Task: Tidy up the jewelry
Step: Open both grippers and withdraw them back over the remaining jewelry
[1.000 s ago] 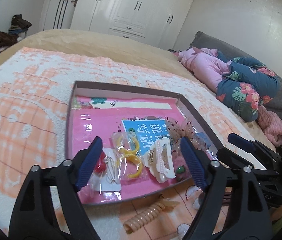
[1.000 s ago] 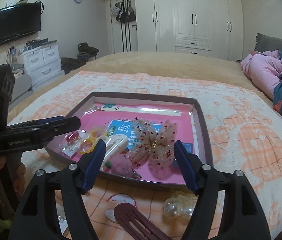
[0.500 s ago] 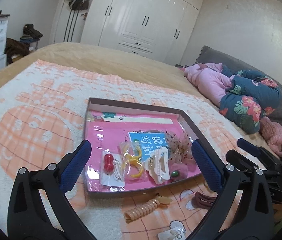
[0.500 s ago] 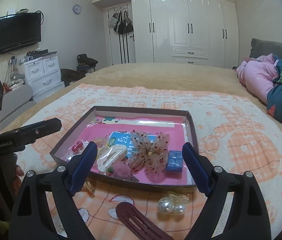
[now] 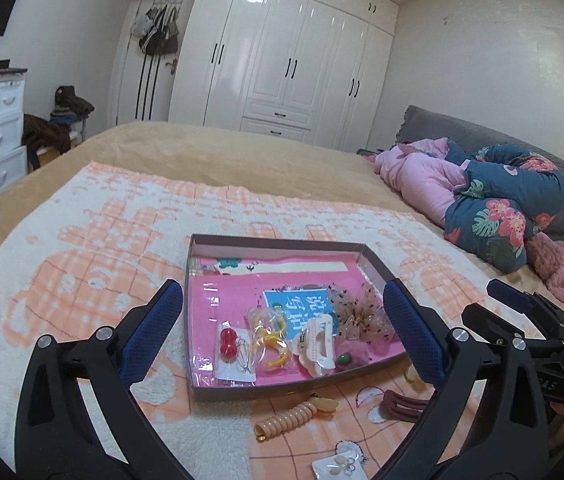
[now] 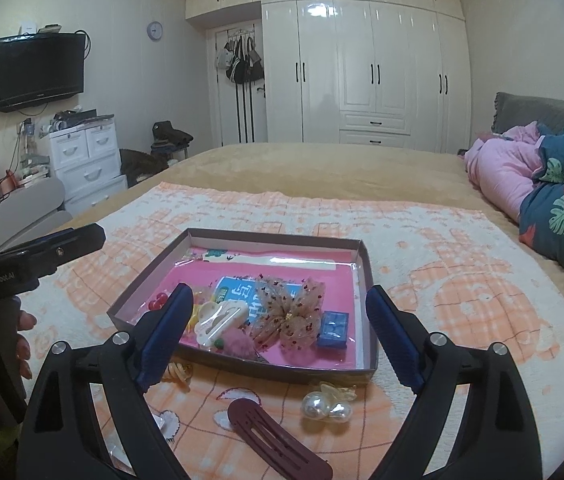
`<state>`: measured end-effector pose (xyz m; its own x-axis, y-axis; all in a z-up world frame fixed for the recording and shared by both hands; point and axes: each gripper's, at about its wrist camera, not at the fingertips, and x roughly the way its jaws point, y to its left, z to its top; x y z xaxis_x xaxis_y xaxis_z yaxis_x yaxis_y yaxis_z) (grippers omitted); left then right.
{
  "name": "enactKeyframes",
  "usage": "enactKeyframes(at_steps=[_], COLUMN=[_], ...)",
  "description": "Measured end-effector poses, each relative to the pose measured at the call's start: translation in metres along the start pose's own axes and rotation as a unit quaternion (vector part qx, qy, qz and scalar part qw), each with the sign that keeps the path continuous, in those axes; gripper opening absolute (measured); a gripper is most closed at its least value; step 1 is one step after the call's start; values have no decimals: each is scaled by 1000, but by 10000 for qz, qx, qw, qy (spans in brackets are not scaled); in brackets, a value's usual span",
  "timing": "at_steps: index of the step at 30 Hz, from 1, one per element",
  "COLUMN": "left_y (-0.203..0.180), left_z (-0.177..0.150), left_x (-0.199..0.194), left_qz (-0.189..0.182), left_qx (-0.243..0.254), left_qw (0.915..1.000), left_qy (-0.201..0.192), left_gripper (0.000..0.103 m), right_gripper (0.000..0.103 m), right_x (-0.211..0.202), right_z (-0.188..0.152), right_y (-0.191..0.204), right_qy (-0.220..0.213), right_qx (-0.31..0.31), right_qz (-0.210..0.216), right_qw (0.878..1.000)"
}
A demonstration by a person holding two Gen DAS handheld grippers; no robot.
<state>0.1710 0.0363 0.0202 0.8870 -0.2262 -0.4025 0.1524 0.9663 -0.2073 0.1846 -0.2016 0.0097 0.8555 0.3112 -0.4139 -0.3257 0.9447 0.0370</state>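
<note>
We hold both hand-held grippers, left [image 5: 282,332] and right [image 6: 280,332], jaws wide and empty, above the tray [image 6: 365,268] (bow [image 6: 287,312] inside); 2 pearls [image 6: 325,408] lie on the bed.

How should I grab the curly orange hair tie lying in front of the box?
Grip the spiral hair tie across the middle of its coil, coming down from above. It lies flat on the blanket, stretched out long and thin, so the open left tool should probably pinch its narrow sides. Skip the flat charm at its end; that may slip.
</note>
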Motion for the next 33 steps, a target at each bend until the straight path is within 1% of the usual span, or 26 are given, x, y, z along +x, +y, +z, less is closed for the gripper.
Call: enactKeyframes(at_steps=[5, 10, 13, 17, 22, 33], left_y=[-4, -7, -7, -5, -5, -2], left_z=[0, -3, -4, -8, -13, -31], left_x=[-11, -23, -28, -36, -42, -54], left_qz=[-10, 77, 163, 87, 149, 186], left_qx=[50, 72, 68, -1, 21, -102], left_qw=[10000, 9998, 9997, 9999, 9999, 9998], left_qy=[-56, -177, -154, -123, -67, -12], left_gripper=[92, 92, 92, 92, 92, 92], right_gripper=[86, 89, 90, 91, 92, 92], right_x=[-13, -24, -29, -37, -44, -56], right_z=[1, 1, 1, 0, 0, -11], right_y=[-2, -3, -4, -5, -4, 0], right_qy=[-90, -171, -207, -291, -326, -284], right_qx=[10, 46, 51, 87, 67, -60], right_qz=[-18, -13, 0, 20, 39, 86], right_qw=[10000, 9998, 9998, 9995, 9994, 9995])
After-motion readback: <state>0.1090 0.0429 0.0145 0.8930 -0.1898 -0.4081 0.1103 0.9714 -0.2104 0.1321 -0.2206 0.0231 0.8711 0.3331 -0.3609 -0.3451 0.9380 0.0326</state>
